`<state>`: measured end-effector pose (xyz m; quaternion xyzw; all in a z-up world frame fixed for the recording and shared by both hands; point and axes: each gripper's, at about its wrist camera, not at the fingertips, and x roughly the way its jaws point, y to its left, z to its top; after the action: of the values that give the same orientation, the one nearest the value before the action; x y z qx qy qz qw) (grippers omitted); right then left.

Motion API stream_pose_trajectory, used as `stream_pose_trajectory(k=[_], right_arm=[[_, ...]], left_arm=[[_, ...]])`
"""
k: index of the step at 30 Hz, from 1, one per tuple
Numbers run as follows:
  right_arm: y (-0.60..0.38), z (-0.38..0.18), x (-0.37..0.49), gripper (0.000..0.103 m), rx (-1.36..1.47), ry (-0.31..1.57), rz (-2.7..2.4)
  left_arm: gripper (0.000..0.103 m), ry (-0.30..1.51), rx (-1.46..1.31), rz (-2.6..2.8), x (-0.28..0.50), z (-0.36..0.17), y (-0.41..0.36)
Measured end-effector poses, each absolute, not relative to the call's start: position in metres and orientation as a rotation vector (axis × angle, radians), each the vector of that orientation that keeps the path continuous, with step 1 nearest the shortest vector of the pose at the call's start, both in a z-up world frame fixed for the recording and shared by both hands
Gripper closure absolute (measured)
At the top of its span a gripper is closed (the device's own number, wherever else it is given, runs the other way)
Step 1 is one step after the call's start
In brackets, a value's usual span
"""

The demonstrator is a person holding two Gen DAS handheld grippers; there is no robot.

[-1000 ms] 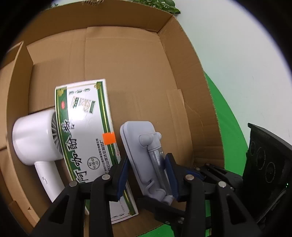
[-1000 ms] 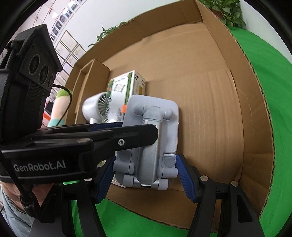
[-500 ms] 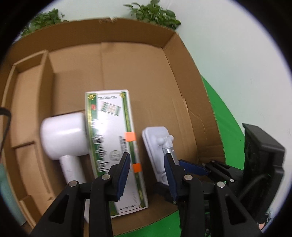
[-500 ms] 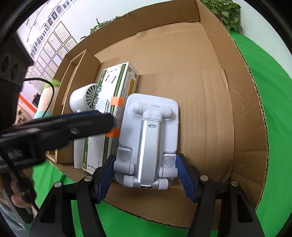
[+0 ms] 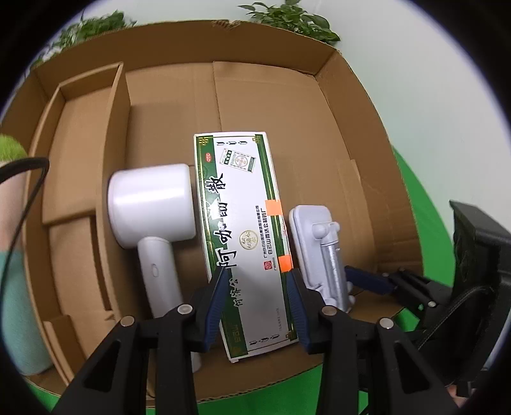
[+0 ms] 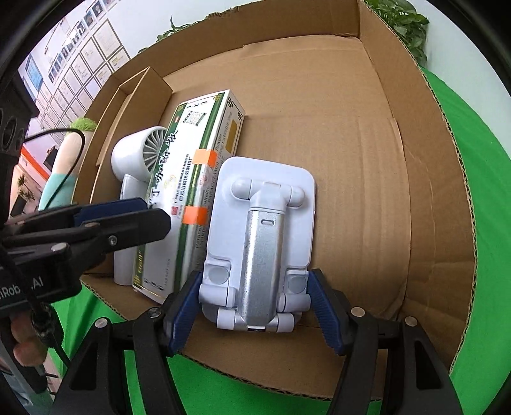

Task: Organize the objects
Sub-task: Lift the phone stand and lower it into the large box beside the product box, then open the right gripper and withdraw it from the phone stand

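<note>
Nearest the right wrist camera, the right tongs [image 6: 255,306] close their blue pads on the lower end of a white folding phone stand [image 6: 260,242], one pad at each side of its hinged feet. The stand lies flat on the floor of an open cardboard box [image 6: 367,134], near the front edge.

The left tongs [image 5: 257,303] hover with a narrow gap between the jaws, holding nothing; their pads frame the near end of a green-and-white medicine carton [image 5: 242,236], and the pictures do not settle whether they touch it. The carton lies lengthwise just left of the stand, with two orange tape tabs along its right edge. To its left, touching it, lies a white hair dryer [image 5: 153,210], handle toward the camera.

Farther back, a cardboard divider [image 5: 116,134] sections off the box's left side. The box sits on a green-covered bench [image 6: 453,198]; leafy plants [image 5: 287,19] stand behind it.
</note>
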<state>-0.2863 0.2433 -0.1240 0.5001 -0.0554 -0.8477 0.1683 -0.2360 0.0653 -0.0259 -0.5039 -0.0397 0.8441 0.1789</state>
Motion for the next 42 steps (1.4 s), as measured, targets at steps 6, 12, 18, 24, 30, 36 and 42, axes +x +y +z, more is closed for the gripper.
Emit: stream_pose_trajectory(k=[6, 12, 18, 24, 30, 36, 42], right_arm=[[0.241, -0.127, -0.288, 0.037, 1.427, -0.104, -2.401], [0.243, -0.125, -0.288, 0.027, 1.417, -0.103, -2.406], [0.244, -0.113, -0.280, 0.010, 1.354, -0.102, -2.460], [0.229, -0.083, -0.233, 0.000, 1.136, 0.073, -2.634], [0.228, -0.074, -0.198, 0.000, 0.960, 0.011, -2.823], [0.241, -0.083, -0.180, 0.000, 0.923, -0.082, -2.931], [0.228, -0.098, -0.191, 0.000, 0.925, -0.004, -2.949]], left_arm=[[0.068, -0.194, -1.442, 2.333, -0.231, -0.025, 0.062], [0.068, -0.218, -1.438, 2.321, -0.225, -0.023, 0.060], [0.068, -0.225, -1.412, 2.305, -0.215, -0.019, 0.059], [0.059, -0.012, -1.117, 2.600, -0.163, 0.017, 0.044], [0.014, 0.136, -0.724, 3.006, -0.117, 0.033, -0.001], [0.014, 0.085, -0.825, 3.113, -0.130, 0.003, -0.038], [0.011, 0.285, -0.735, 3.220, -0.137, -0.024, -0.014]])
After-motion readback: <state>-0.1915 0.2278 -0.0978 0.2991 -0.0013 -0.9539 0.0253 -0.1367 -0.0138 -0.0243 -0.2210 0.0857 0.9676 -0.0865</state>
